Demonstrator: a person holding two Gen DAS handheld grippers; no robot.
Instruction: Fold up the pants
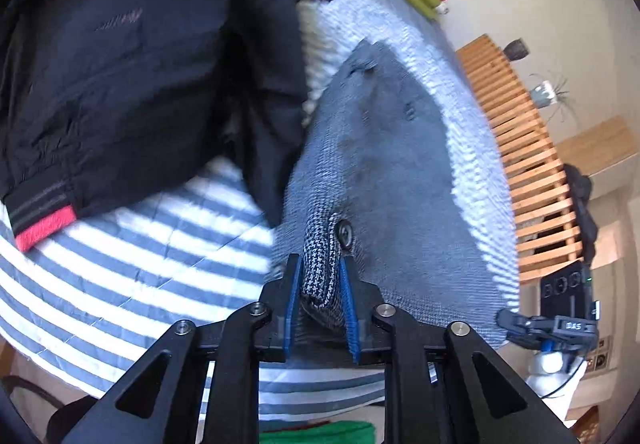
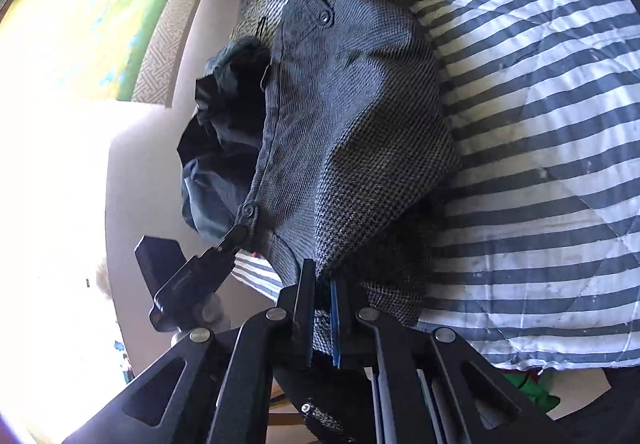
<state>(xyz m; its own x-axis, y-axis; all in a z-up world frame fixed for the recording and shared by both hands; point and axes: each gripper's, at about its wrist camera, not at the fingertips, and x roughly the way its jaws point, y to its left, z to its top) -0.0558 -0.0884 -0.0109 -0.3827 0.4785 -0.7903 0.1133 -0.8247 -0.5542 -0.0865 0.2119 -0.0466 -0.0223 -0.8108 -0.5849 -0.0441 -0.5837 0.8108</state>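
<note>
Grey houndstooth pants (image 1: 384, 164) lie spread on a blue-and-white striped bedcover (image 1: 132, 264). My left gripper (image 1: 320, 264) is shut on the waistband edge right beside a dark button (image 1: 345, 233). In the right wrist view the same pants (image 2: 352, 116) stretch away over the bedcover (image 2: 540, 164), and my right gripper (image 2: 323, 280) is shut on another part of the waistband. The left gripper (image 2: 234, 238) shows there too, pinching the fabric near a button (image 2: 248, 210). The right gripper (image 1: 505, 318) shows at the lower right of the left wrist view.
A black garment with a red cuff (image 1: 132, 76) lies on the bed left of the pants. Dark clothing (image 2: 224, 132) is bunched beyond the pants. A wooden slatted frame (image 1: 524, 148) stands past the bed edge. Green cloth (image 1: 320, 432) lies below the bed.
</note>
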